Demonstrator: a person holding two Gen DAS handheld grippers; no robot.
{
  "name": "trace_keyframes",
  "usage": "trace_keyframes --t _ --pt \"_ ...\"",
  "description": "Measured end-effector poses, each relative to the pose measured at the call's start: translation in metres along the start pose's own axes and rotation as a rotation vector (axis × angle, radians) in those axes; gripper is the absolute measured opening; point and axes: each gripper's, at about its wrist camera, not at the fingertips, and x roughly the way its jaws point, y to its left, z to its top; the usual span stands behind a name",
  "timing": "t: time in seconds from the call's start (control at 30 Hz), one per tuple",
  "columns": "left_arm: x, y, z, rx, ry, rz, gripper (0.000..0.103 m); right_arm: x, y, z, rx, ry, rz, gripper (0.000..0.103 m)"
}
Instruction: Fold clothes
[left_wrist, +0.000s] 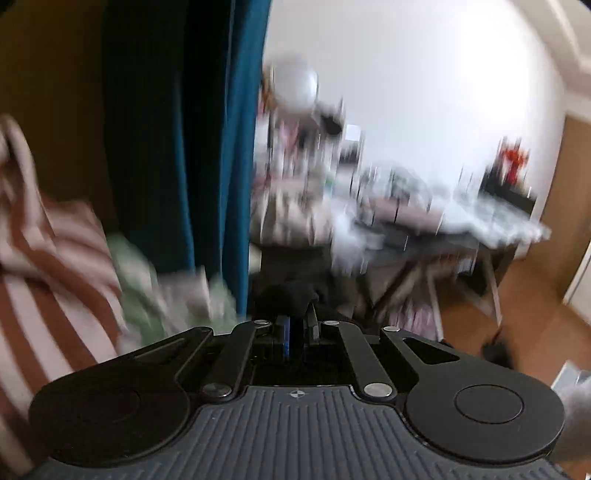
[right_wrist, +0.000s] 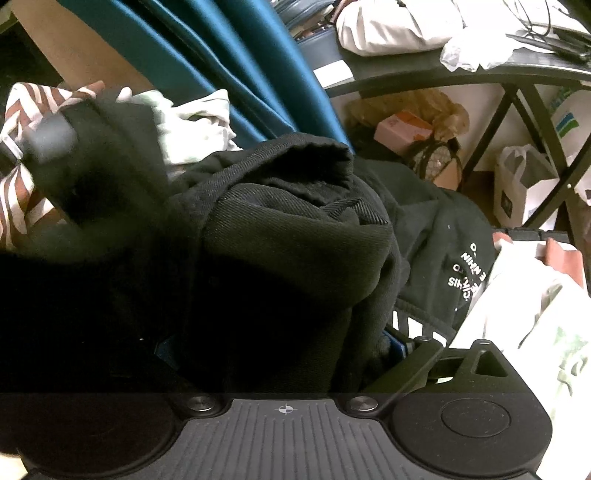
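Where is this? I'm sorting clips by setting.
Probably a lived-in home room: blue curtain, cluttered table with shopping bags beneath, and loose clothes including a black hoodie.

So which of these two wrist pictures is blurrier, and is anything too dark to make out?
Left wrist view: heavy motion blur smears the cluttered grey table and striped brown-and-white cloth; the left gripper itself stays sharp. Right wrist view: mostly sharp, but the thick black garment is underexposed, its lower left nearly featureless, hiding the right gripper's fingers.
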Motion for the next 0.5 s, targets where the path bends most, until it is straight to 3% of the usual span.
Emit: trace_keyframes --t 0.1,0.27,0.3,0.37,0.4,0.5 --pt "0.023 0.003 -0.027 -0.008 0.113 0.031 0.007 0.001 -0.002 -0.002 -0.003 0.009 0.002 0.096" --pt "0.026 0.013 -0.048 -0.072 0.169 0.046 0.010 0.003 0.001 -0.006 -0.013 0.021 -0.006 0.098" --pt "0.024 0.014 -0.046 -0.083 0.172 0.048 0.016 0.004 0.001 -0.005 -0.011 0.022 -0.007 0.098" --pt "0.018 0.016 -0.041 -0.098 0.173 0.069 0.047 0.004 0.002 -0.004 -0.008 0.024 -0.007 0.098" --pt "0.012 0.015 -0.039 -0.094 0.171 0.094 0.070 0.004 0.002 -0.004 -0.008 0.025 -0.006 0.098" --pt "-0.018 0.014 -0.035 -0.102 0.133 0.076 0.074 0.004 0.001 -0.004 -0.007 0.024 -0.003 0.098"
